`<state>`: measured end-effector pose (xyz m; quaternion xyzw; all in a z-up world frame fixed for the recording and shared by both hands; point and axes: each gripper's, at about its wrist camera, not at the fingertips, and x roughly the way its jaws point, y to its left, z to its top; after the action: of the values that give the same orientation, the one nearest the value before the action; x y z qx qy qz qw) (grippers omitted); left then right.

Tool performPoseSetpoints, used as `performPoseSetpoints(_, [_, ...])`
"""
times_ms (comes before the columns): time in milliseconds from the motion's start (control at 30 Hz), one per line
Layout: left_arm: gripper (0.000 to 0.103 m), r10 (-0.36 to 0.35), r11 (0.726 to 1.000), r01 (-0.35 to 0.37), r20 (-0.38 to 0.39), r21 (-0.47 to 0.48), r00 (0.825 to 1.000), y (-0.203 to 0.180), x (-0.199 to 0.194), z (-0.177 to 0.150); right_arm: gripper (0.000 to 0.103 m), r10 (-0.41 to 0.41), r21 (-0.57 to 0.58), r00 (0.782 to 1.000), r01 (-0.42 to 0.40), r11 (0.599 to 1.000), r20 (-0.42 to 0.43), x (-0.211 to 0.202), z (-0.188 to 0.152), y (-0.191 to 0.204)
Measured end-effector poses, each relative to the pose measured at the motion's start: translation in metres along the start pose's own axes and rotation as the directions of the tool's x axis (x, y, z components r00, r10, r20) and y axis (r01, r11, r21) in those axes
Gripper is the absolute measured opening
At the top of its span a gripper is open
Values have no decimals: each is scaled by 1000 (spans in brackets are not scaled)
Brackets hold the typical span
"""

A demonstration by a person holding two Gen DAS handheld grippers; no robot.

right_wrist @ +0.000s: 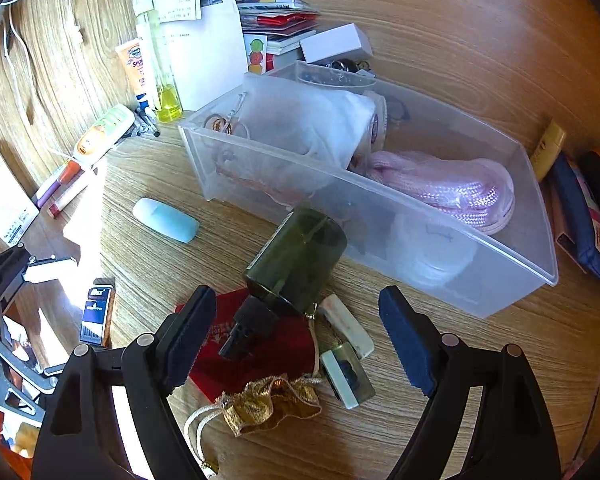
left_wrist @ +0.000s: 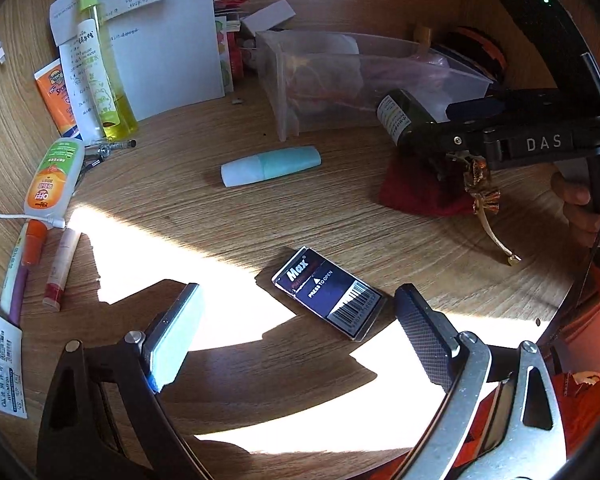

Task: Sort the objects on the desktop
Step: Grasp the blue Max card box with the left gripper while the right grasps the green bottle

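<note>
Lying flat near the front edge of the wood-grain desk [left_wrist: 340,208], half in a patch of sunlight, is a small dark blue staple box [left_wrist: 329,295] of glossy card with a white barcode panel. The left gripper [left_wrist: 300,332] hangs just short of it, jaws spread wide and holding nothing; one finger carries a pale green pad, the other a dark knurled one.

Toward the middle of the desk lies a smooth, rounded mint-and-pale-blue tube [left_wrist: 271,165], apart from everything else.

The right gripper [right_wrist: 298,336] is poised over a cluster near the front of a clear plastic bin [right_wrist: 500,276]: a dark green cylindrical bottle [right_wrist: 300,256] on its side with its black cap toward the camera, resting on a red cloth pouch [right_wrist: 256,368] that has a crinkled gold drawstring neck. Just beside the bottle lie a small white bar [right_wrist: 350,328] and a little green-tinted block [right_wrist: 346,376]. These jaws, with dark blue ribbed pads, are likewise spread wide and touch nothing.

Inside the bin sit a coil of pink braided cord [right_wrist: 452,188] and a white cloth bag [right_wrist: 316,120].
</note>
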<state>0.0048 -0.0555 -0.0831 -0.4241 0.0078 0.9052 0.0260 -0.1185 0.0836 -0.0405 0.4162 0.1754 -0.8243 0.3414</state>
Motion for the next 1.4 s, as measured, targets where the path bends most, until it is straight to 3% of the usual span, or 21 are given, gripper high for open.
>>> performPoseSetpoints(100, [92, 8, 1000, -8, 31, -9, 999, 1, 0, 0, 81, 17, 8, 1000, -17, 1000, -23, 10, 4, 0])
performPoseSetpoints(233, [76, 12, 1000, -12, 66, -12, 998, 1, -2, -1, 81, 67, 26, 996, -65, 998, -61, 23, 8, 0])
performPoseSetpoints(400, [53, 20, 1000, -19, 85, -16, 996, 5, -3, -1, 76, 63, 34, 997, -62, 998, -54, 29, 12, 1])
performPoseSetpoints(500, [53, 25, 999, -23, 83, -26, 996, 7, -4, -2, 57, 46, 14, 998, -45, 999, -48, 28, 12, 4])
performPoseSetpoints(600, [53, 43, 999, -40, 80, -37, 996, 7, -5, -2, 46, 46, 1, 998, -46, 999, -39, 27, 11, 5])
performPoseSetpoints(1033, [53, 64, 994, -52, 141, -92, 988, 10, -26, 25, 43, 82, -1, 992, -82, 997, 92, -16, 10, -2])
performPoseSetpoints(1400, [53, 36, 997, -18, 251, -75, 967, -8, -39, 77, 41, 32, 58, 981, -43, 997, 193, -59, 7, -39])
